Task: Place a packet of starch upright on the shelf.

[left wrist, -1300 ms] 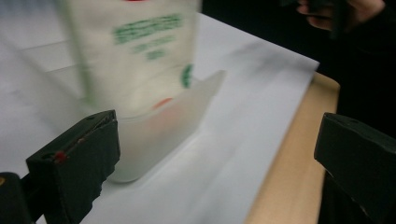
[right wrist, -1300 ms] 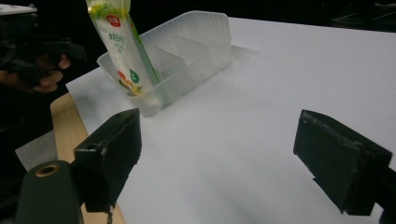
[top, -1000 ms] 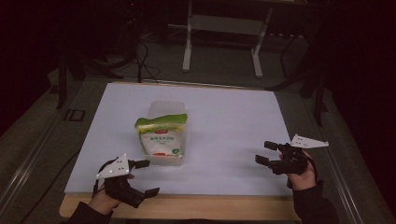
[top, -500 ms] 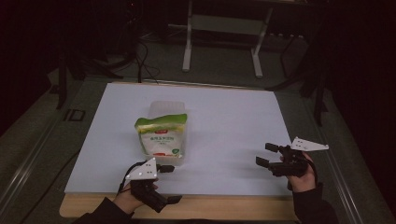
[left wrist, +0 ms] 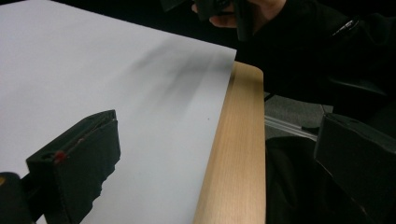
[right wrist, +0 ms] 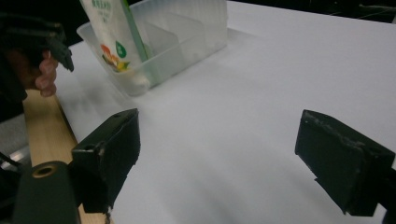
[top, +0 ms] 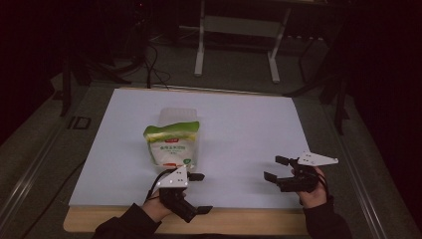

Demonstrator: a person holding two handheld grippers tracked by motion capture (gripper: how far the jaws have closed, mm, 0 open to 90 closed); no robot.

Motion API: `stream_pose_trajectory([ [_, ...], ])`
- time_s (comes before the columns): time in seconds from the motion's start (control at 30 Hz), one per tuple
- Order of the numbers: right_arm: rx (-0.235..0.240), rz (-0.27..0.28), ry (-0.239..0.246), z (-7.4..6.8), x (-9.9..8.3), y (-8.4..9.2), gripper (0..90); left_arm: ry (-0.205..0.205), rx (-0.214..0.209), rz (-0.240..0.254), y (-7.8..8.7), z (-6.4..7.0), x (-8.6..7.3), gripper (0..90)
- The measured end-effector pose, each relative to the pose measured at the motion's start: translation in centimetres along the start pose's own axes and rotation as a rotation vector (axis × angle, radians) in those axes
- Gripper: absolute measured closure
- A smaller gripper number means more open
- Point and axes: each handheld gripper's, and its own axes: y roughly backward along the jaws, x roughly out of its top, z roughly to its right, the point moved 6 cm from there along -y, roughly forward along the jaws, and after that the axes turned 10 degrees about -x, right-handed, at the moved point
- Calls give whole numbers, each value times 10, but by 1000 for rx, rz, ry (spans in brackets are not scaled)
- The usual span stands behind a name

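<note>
From the high view, a white sheet covers a wooden table (top: 239, 221), and a green-and-white pouch (top: 172, 144) stands in a clear plastic box (top: 176, 115) left of the table's middle. The left gripper (top: 200, 193) sits at the near edge just in front of the pouch, jaws apart and empty; the right gripper (top: 273, 168) rests near the near right corner, jaws also apart and empty. The left gripper view looks along the near edge, with wood, white sheet and a dark sleeve beyond spread jaws. The right gripper view looks between wide jaws toward the box (right wrist: 187, 42), the pouch (right wrist: 114, 35) leaning inside; its print is too dim to read. This seems the approach stage: next, the left gripper must turn toward the pouch and close on it.
</note>
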Motion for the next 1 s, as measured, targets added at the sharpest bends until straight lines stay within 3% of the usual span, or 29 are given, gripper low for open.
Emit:
stream_pose_trajectory([
  [0.3,3,-21,47,-9,-5,-8,141,-4,-3,22,-7,-4,2,8],
  [0.6,-2,-21,40,-7,-9,-9,143,-8,7,20,-13,-6,-4,8],
  [0.77,-10,-14,8,-4,-10,-6,141,-14,29,13,-17,-7,-8,8],
  [1.0,-40,-15,53,-5,-11,-6,136,-17,27,16,-18,-6,-8,8],
])
